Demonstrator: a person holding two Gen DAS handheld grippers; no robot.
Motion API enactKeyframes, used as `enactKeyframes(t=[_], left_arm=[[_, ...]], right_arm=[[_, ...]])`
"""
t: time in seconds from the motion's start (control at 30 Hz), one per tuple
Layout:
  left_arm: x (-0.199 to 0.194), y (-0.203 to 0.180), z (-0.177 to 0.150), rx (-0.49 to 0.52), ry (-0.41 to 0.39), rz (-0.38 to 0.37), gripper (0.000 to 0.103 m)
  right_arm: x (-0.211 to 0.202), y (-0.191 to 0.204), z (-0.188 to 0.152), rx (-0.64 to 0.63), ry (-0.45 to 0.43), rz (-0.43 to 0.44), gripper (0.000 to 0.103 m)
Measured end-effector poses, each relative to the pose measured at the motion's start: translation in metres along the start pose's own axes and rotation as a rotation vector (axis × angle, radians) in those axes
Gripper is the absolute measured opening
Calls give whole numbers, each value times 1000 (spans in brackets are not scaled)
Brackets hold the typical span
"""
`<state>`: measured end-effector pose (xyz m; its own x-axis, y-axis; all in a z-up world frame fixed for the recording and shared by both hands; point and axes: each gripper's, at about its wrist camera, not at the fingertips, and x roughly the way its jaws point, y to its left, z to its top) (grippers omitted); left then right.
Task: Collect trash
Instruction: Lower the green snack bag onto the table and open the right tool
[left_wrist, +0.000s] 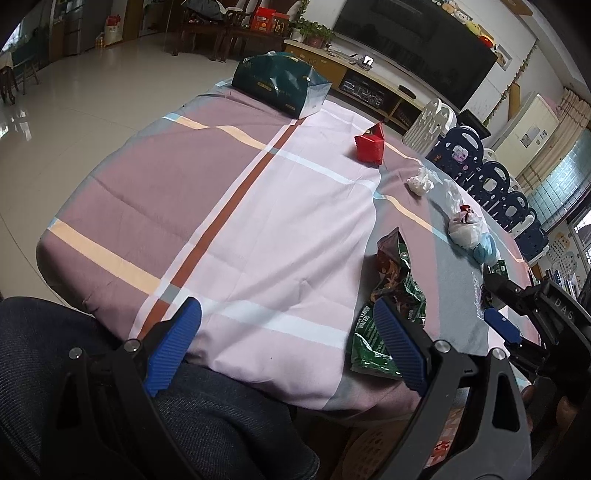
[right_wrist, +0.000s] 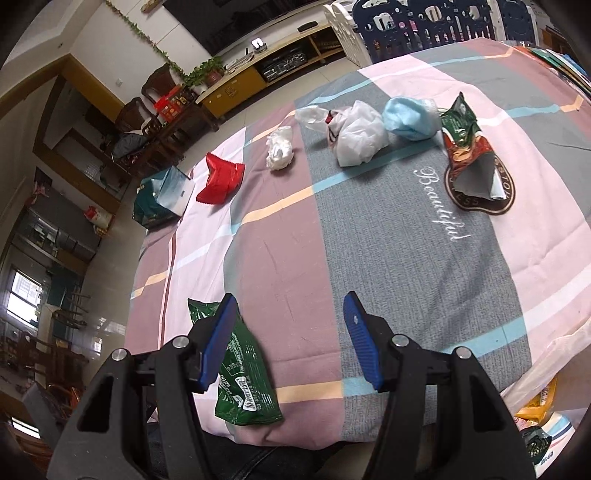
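My right gripper (right_wrist: 291, 339) hangs over the near edge of the table, its jaws standing apart with only tablecloth (right_wrist: 406, 258) between the blue pads. Just left of its left finger (right_wrist: 218, 339) lies a flat green wafer wrapper (right_wrist: 243, 384), partly hidden behind that finger and not gripped. My left gripper (left_wrist: 288, 343) is also spread wide and empty, above the cloth's near edge with my trouser leg (left_wrist: 207, 417) below it. Its right finger (left_wrist: 400, 343) sits in front of the crumpled green wrapper (left_wrist: 391, 291).

Farther out on the grey band of cloth, beside the embroidered word, lies a torn green-and-red snack packet (right_wrist: 469, 151) with its silver inside showing. Beyond it, in a rough row from right to left in the right wrist view, I see a crumpled blue face mask (right_wrist: 410, 118) touching a white plastic bag (right_wrist: 358, 138), then a small wad of white tissue (right_wrist: 279, 149), then a red packet (right_wrist: 221, 182). At the far end of the table stands a dark green paper bag (right_wrist: 162, 197), tipped with its pale side toward me.
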<state>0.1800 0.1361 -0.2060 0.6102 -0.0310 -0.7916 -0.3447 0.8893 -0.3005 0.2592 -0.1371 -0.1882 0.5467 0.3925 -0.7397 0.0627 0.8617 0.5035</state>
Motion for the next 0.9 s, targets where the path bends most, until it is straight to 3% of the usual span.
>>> enactKeyframes(t=[0.37,0.6,0.73,0.9], left_arm=[[4,-3,-1,25,12,31,94],[6,-5,-2,36,21,44,94],[7,-7,-2,44,26,50,94],[9,-8,-3,49,36,54,94]], right_arm=[[-25,-31,-1,42,-44,-1,59],[-49,-31,-12,-32,-119,-109,59],[-60,-31,-21,-45,-156,-144,67],[-56,-28,-26,-63,-142,-170,68]])
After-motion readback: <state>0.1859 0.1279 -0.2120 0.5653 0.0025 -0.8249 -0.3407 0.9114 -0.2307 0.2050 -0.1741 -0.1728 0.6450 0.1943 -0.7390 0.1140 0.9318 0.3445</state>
